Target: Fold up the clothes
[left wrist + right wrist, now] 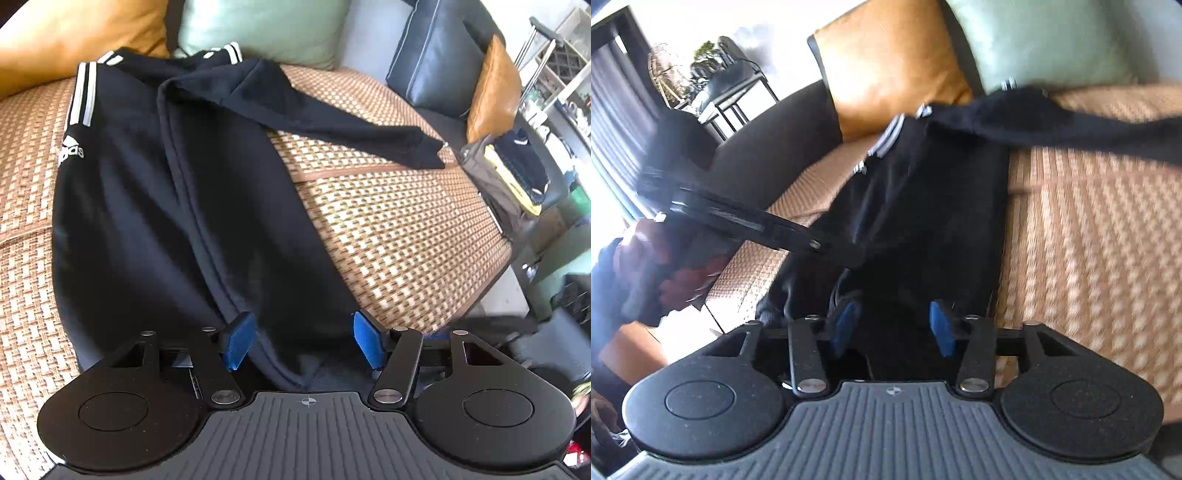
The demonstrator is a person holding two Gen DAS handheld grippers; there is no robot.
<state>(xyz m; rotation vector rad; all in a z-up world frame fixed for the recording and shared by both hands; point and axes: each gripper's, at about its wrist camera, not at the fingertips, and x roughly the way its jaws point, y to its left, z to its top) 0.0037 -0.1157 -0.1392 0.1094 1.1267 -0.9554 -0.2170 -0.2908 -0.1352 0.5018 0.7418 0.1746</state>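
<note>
Left wrist: black sweatshirt point(177, 206) on sofa point(399, 229)

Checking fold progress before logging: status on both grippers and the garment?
Left gripper open over hem, nothing pinched. Right gripper partly open, grip unclear. Black jacket flat on woven mat, one sleeve flung out. Nothing blocking.

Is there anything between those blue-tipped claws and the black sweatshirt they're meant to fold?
Nothing visible. The left gripper hangs open right over the black Adidas sweatshirt hem on the woven sofa mat. The right gripper also sits directly at the fabric.
</note>
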